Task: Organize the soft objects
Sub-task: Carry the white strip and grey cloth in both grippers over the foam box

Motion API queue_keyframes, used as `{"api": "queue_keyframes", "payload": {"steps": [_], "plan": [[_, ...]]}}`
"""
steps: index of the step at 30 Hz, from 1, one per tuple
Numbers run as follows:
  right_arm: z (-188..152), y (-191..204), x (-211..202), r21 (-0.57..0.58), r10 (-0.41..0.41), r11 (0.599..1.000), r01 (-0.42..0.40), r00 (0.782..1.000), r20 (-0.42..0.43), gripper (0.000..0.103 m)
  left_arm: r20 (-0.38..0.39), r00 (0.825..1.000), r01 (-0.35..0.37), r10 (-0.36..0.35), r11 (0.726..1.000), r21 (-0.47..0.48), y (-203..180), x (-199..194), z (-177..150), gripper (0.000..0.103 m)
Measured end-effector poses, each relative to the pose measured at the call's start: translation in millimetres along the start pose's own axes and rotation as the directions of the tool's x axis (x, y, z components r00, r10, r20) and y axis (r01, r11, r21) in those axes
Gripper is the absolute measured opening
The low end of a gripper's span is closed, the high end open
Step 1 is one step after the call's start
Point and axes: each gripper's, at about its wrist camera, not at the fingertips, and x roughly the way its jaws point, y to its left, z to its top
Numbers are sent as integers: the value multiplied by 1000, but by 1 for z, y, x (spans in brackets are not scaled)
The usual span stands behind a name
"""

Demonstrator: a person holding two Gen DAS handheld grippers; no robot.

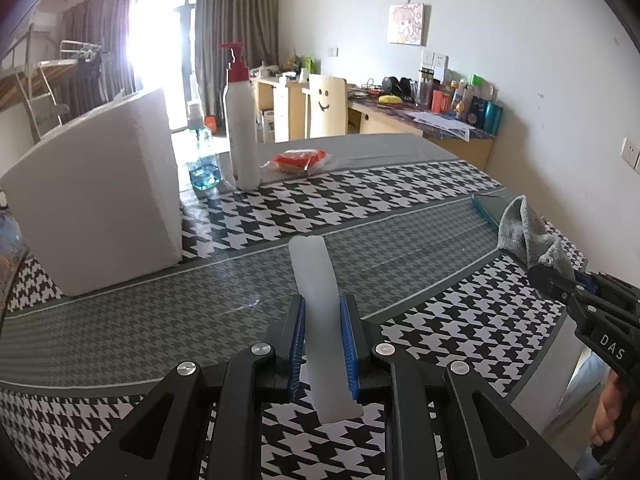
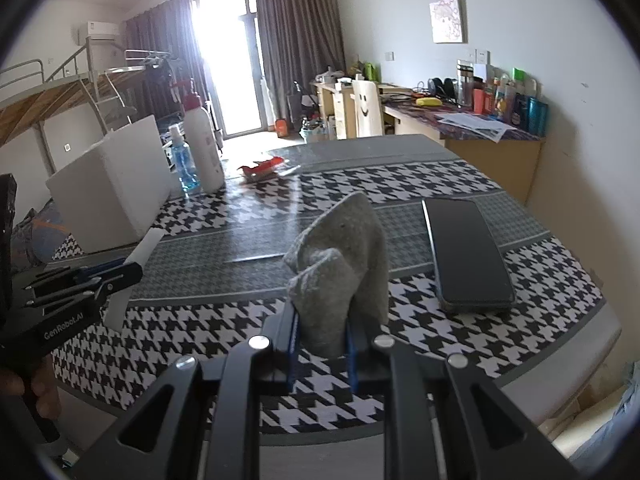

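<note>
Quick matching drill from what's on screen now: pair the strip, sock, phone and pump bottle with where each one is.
Things:
1. white strip
2. grey sock
3. phone
4. pump bottle

Places:
A. lying flat on the table, near the right edge
B. clamped in the right hand-held gripper
C. standing beside the white box
D. clamped in the left hand-held gripper

Pairs: 1-D, 2-B, 3-A, 4-C

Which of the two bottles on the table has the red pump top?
The tall white bottle has the red pump. The small clear bottle of blue liquid beside it is shorter and has a pale top.
</note>
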Motion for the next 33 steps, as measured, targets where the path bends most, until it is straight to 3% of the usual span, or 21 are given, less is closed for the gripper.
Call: {"api": "queue_keyframes", "payload": {"steps": [33], "plan": [[47,38,-1,-79,110,992,-103,989,96,23,141,989,-46,44,999,12,36,-44,33,19]]}}
